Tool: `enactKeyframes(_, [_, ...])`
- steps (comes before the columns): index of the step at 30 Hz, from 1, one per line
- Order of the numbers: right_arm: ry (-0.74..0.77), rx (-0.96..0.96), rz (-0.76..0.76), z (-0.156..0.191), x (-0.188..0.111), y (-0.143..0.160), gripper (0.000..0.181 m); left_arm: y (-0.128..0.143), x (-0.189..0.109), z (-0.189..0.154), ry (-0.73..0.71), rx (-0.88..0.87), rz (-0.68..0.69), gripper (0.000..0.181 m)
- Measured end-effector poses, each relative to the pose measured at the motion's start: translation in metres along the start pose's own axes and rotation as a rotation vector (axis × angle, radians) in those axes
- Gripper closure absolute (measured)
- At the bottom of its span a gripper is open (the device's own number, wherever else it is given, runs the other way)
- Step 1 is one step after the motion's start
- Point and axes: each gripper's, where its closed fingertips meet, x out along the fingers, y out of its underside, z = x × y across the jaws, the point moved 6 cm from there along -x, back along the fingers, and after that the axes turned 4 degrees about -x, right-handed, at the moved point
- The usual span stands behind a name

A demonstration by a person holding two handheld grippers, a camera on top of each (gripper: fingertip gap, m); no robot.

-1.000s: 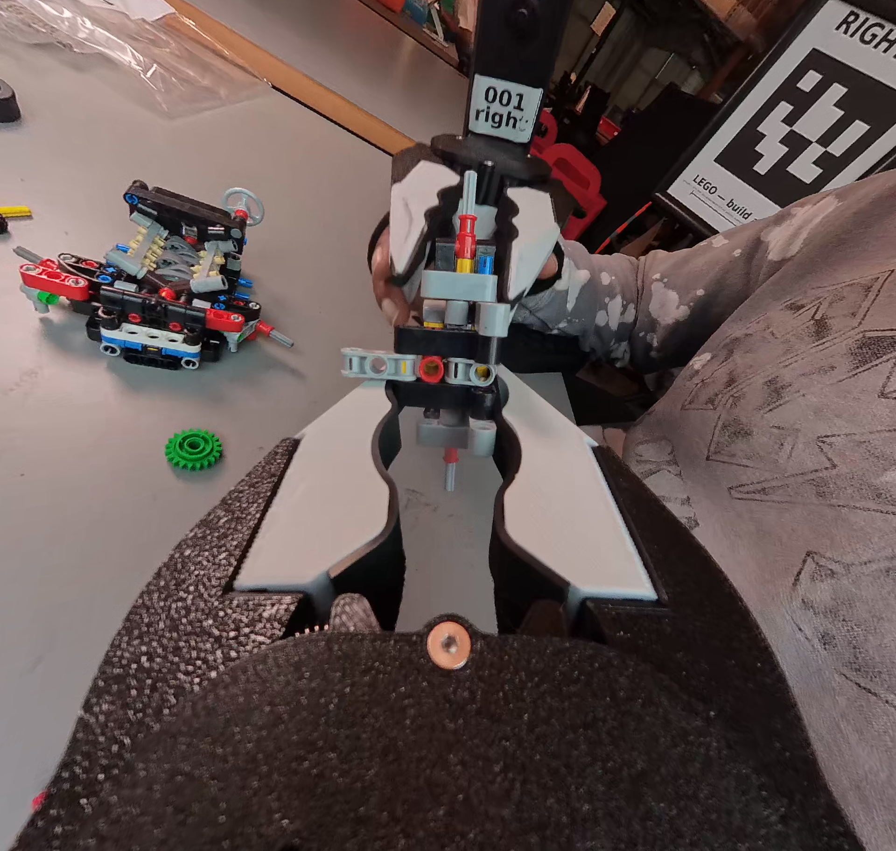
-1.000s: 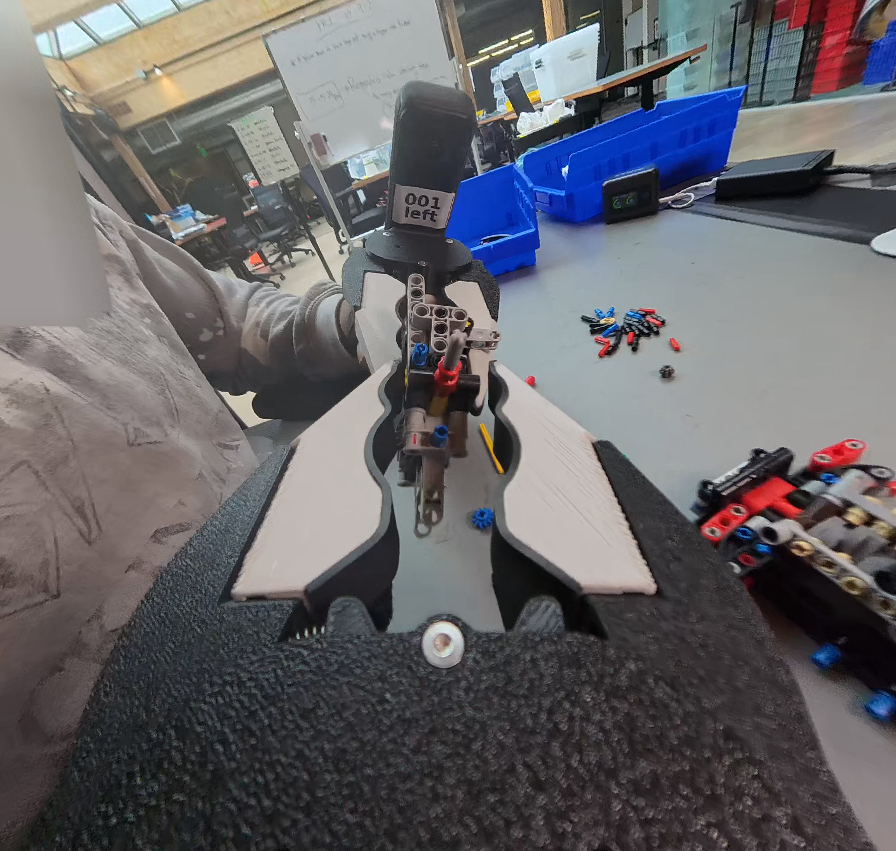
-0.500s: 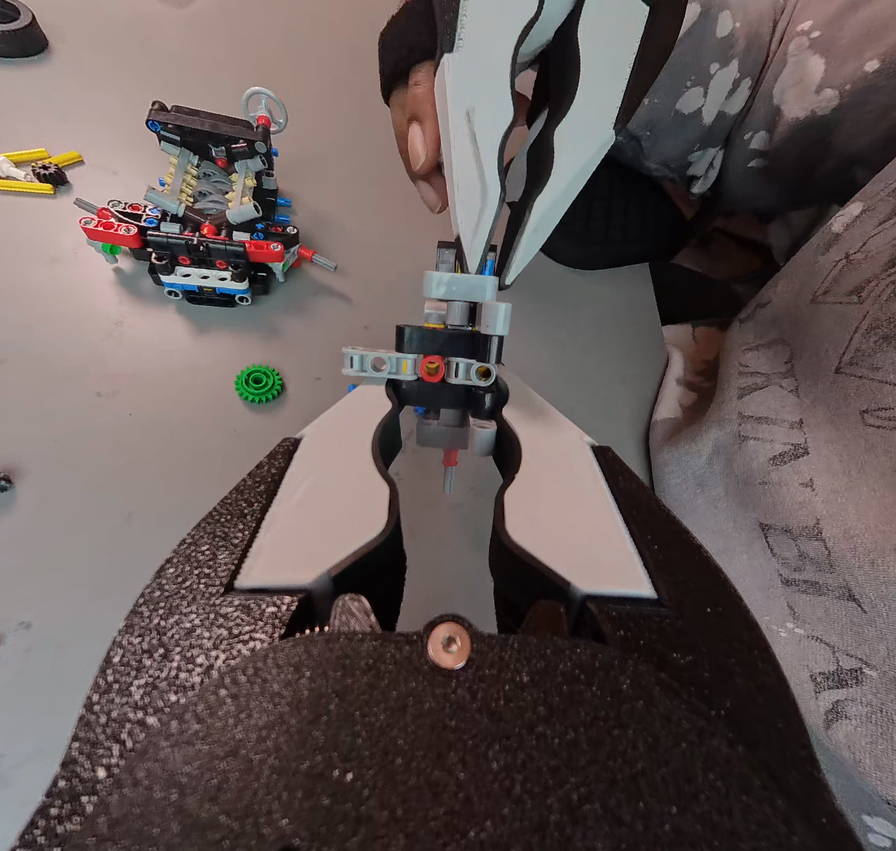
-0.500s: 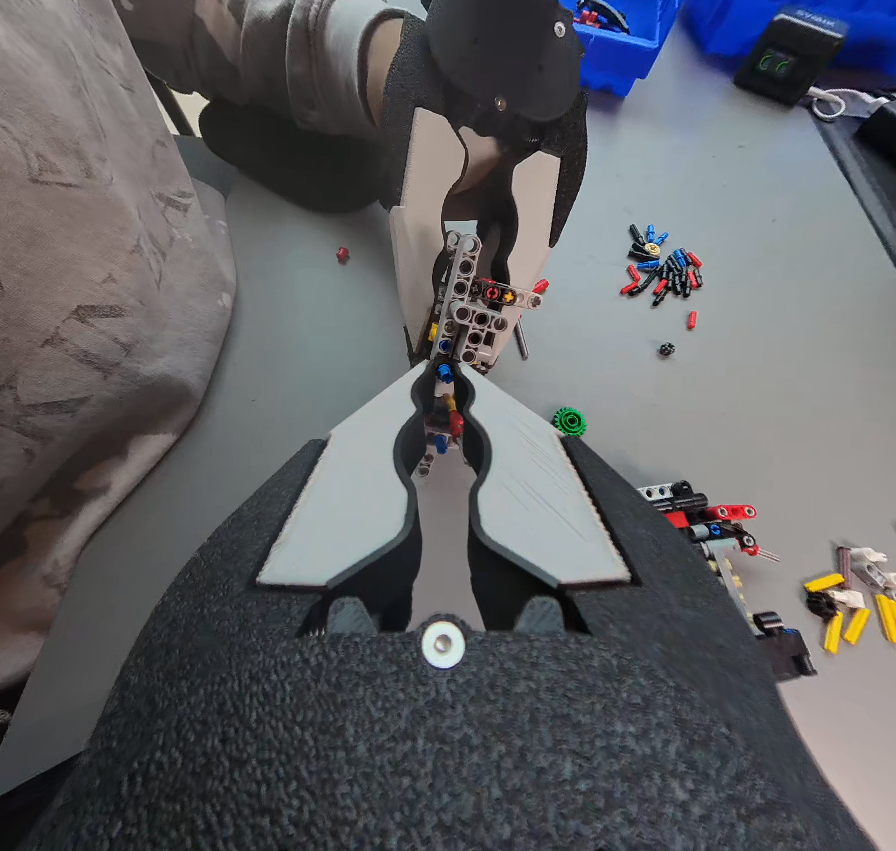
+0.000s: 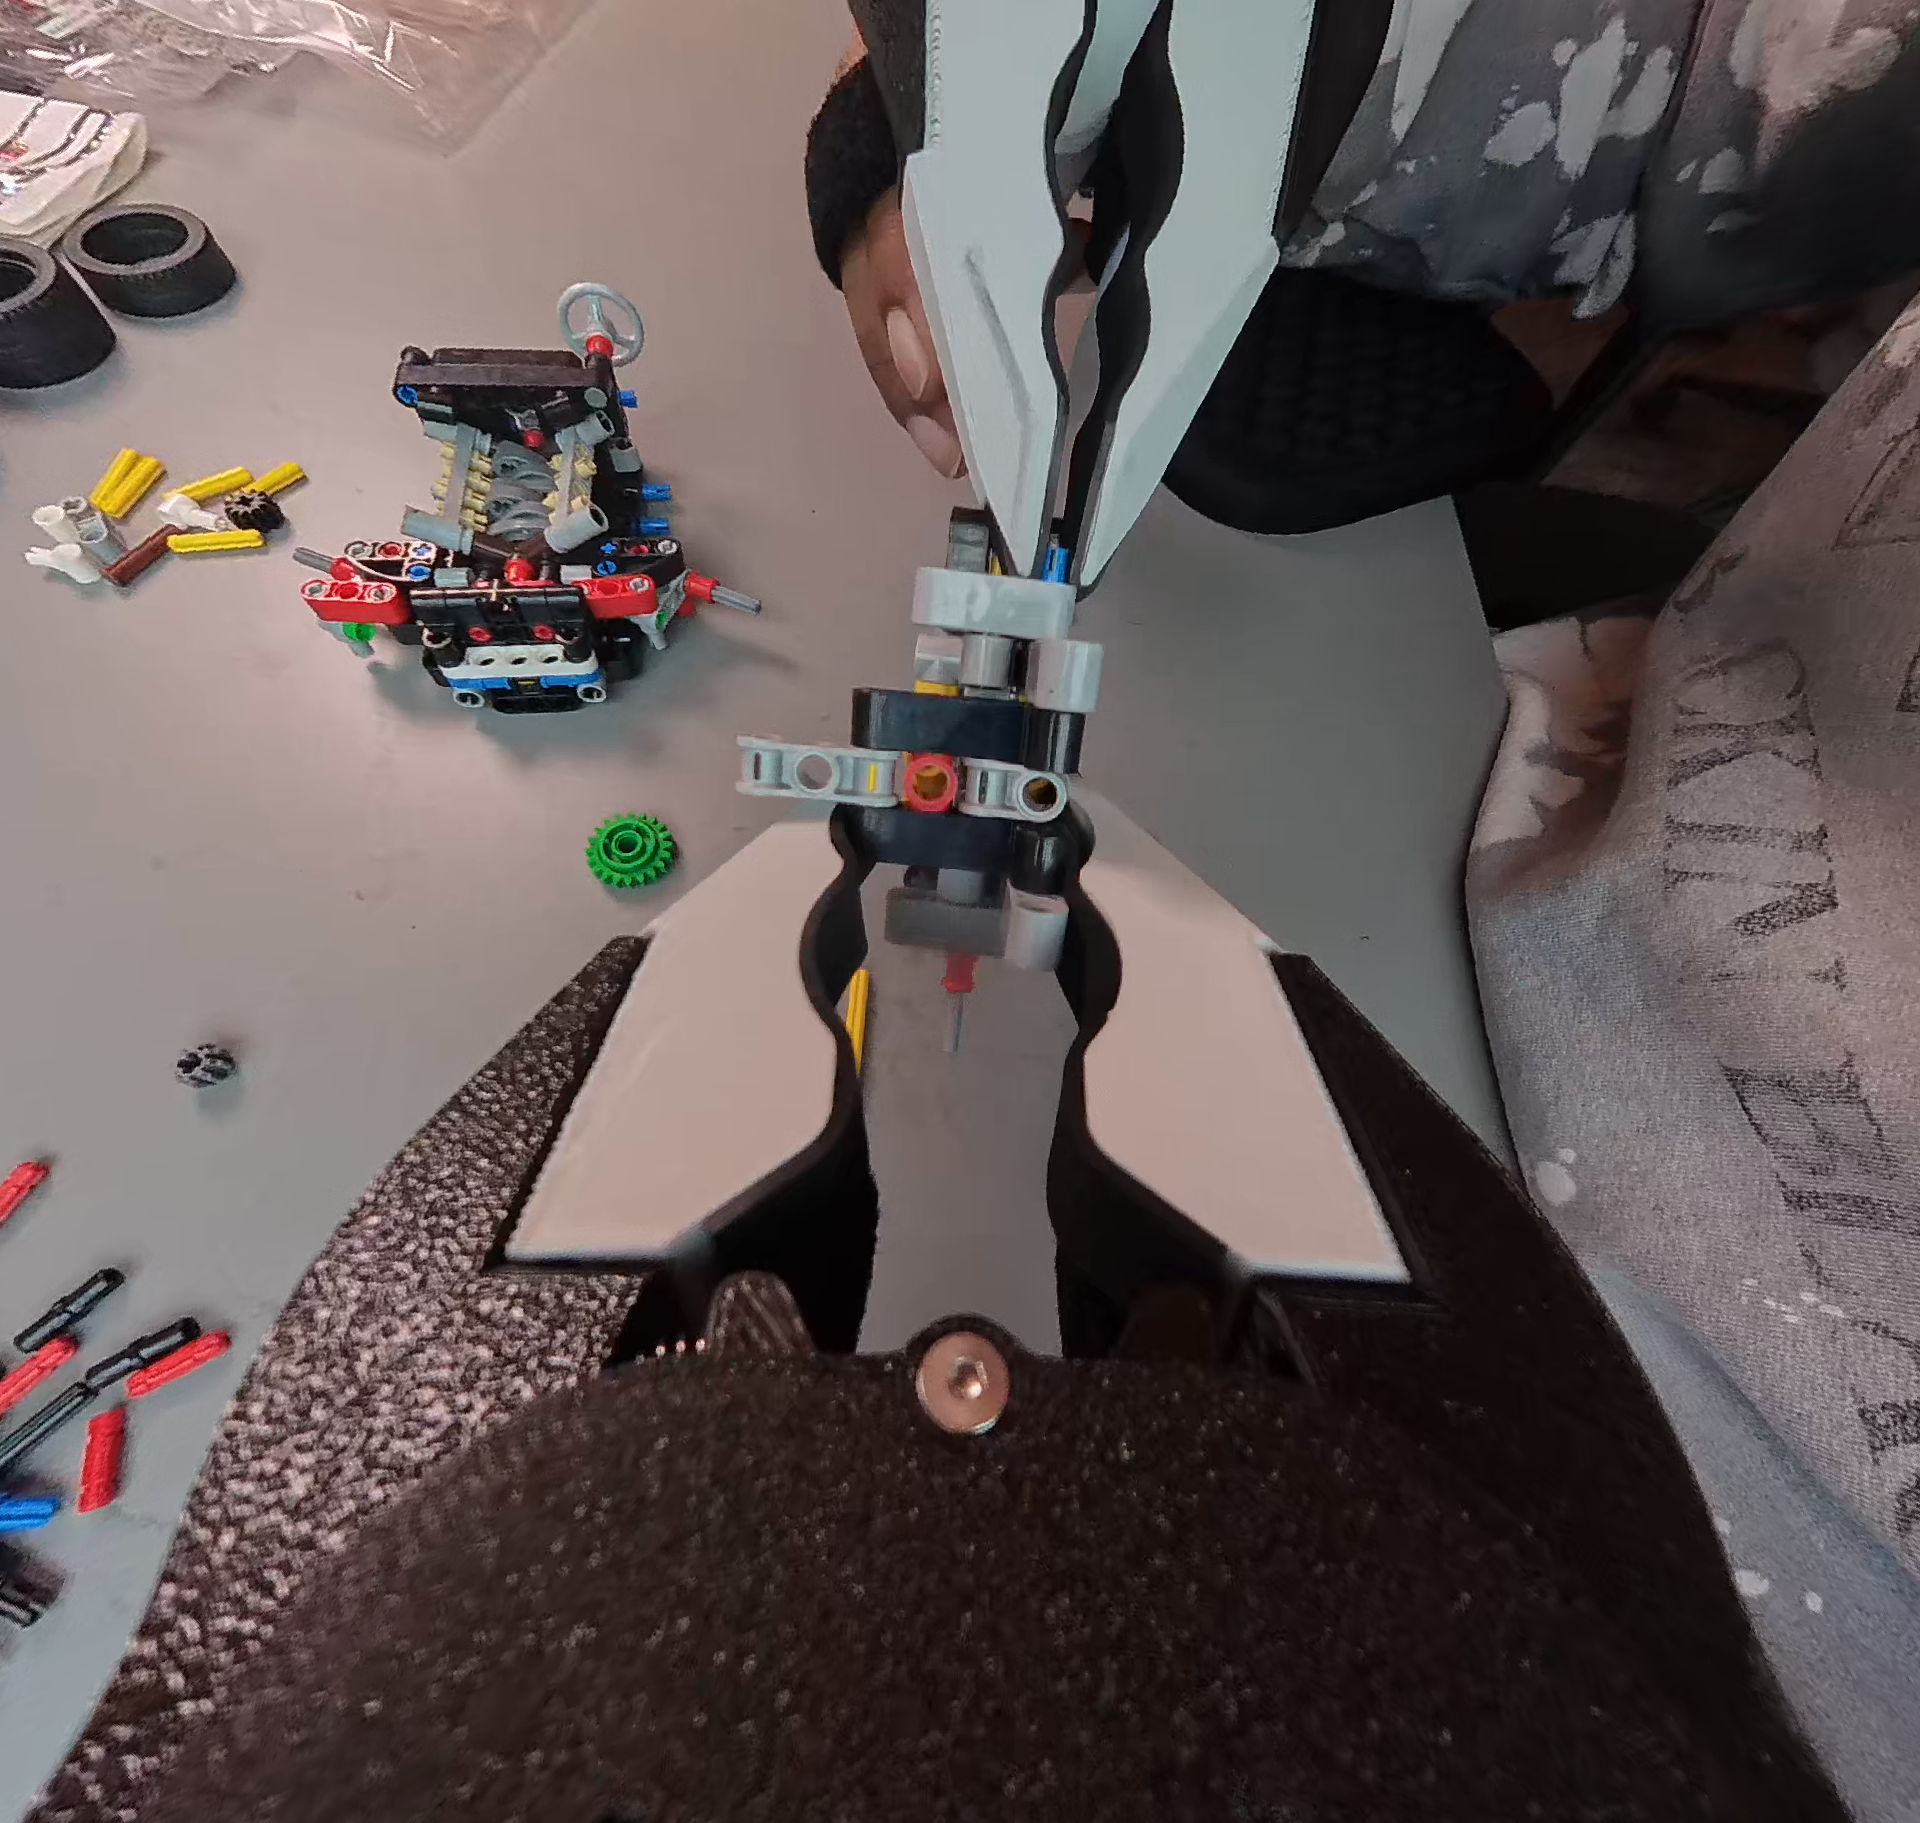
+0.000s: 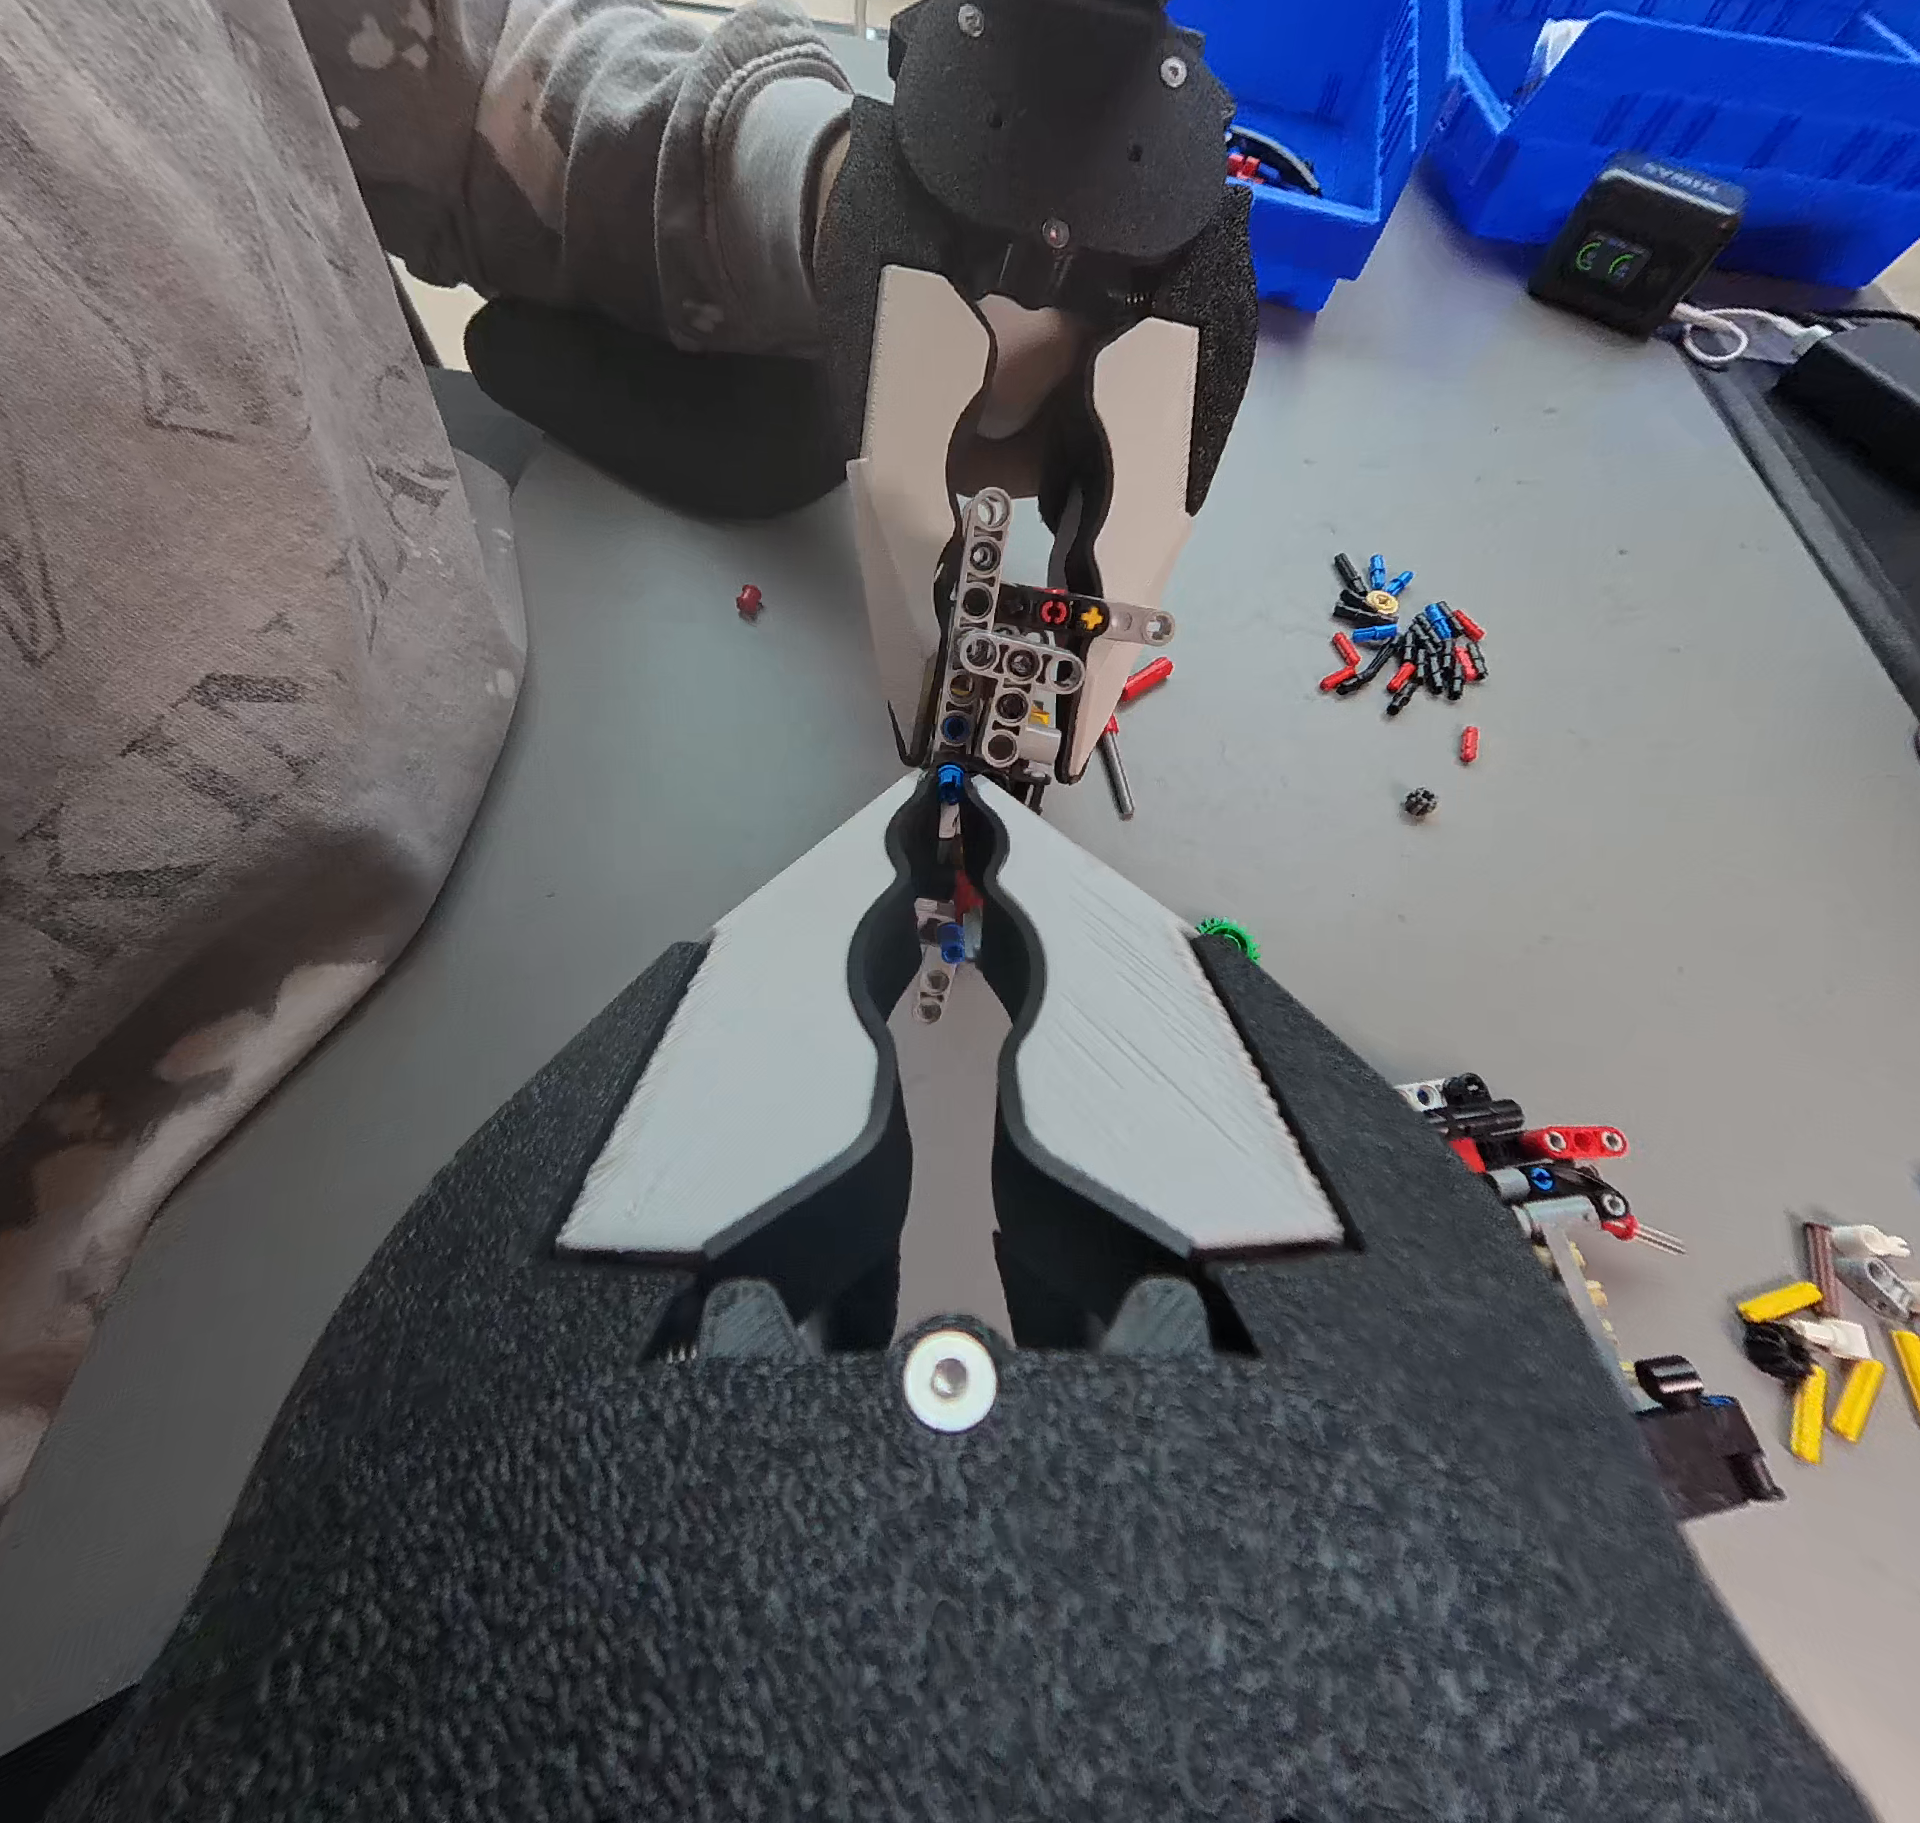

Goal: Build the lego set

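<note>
A small lego sub-assembly (image 5: 956, 765) of black and grey beams with red and yellow pins hangs above the table between both grippers. My left gripper (image 5: 956, 838) is shut on its lower black part. My right gripper (image 6: 940, 786) is shut on its other end, where a blue pin and a thin grey beam sit between the fingers. In the left wrist view the right gripper (image 5: 1049, 568) comes down from above. In the right wrist view the left gripper (image 6: 987, 755) holds the sub-assembly (image 6: 1008, 672) from the far side. A larger lego chassis (image 5: 520, 547) with a steering wheel lies on the table.
A green gear (image 5: 631, 848) lies beside the left fingers. Black tyres (image 5: 145, 261), yellow pieces (image 5: 197, 506) and a plastic bag (image 5: 260, 7) lie at the left. A pile of pins (image 6: 1403, 646), blue bins (image 6: 1662, 111) and a black device (image 6: 1631, 246) stand farther off. A person's sleeve is close by. Both grippers' tips are close together, under 4 cm apart.
Both grippers have tilted from level to pointing down at the table, keeping the sub-assembly between them. The right gripper's fingers have closed narrower on its end.
</note>
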Motion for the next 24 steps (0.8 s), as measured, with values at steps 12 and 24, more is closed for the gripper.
enactKeyframes(12, [0.255,0.06,0.118,-0.008,-0.057,0.034,0.178,0.008,-0.021,0.017,-0.103,0.002,-0.008,0.15])
enactKeyframes(24, [0.336,0.12,0.234,-0.005,-0.029,0.076,0.146,0.006,-0.016,0.014,-0.042,-0.076,-0.083,0.15])
